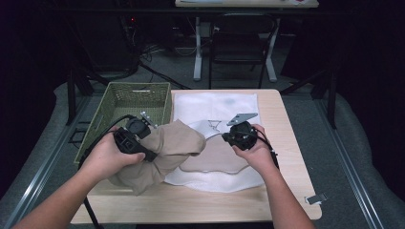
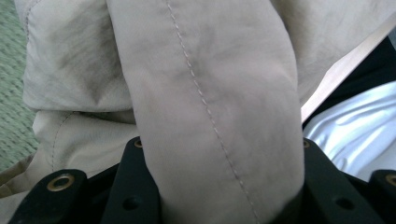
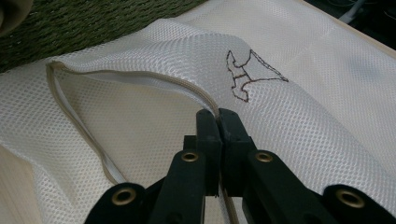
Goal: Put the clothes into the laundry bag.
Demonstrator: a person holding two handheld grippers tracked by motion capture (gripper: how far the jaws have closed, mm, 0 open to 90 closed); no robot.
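The left claw (image 1: pixel 152 151) is squeezed onto a thick fold of a soft tan garment (image 1: pixel 167 148). In the left gripper view the tan cloth (image 2: pixel 210 116) fills the gap between the two black jaws, so the claw is holding it tight. Most of the garment bunches up just under and in front of this claw, and some hangs down toward the person's side of the wooden table (image 1: pixel 282 124).

The right claw (image 1: pixel 228 137) is pinched shut on the edge of a white mesh bag (image 1: pixel 215 107). In the right gripper view the jaws meet on the bag's zipper rim (image 3: pixel 140 81), and the mouth of the mesh bag (image 3: pixel 154 126) gapes open just to the left of the jaws. A small brown stitched mark (image 3: pixel 250 74) sits just past the jaw tips.

A green basket (image 1: pixel 124 102) stands just behind the left claw.

The step in hand looks like stuffing the garment into the bag. Part of the tan cloth seems to sit already at the bag's mouth, right between the two claws.

Next, the right claw should keep the rim lifted so the mouth stays wide. The left claw should push its bunch of cloth toward the right claw and deep into the bag, then let go.
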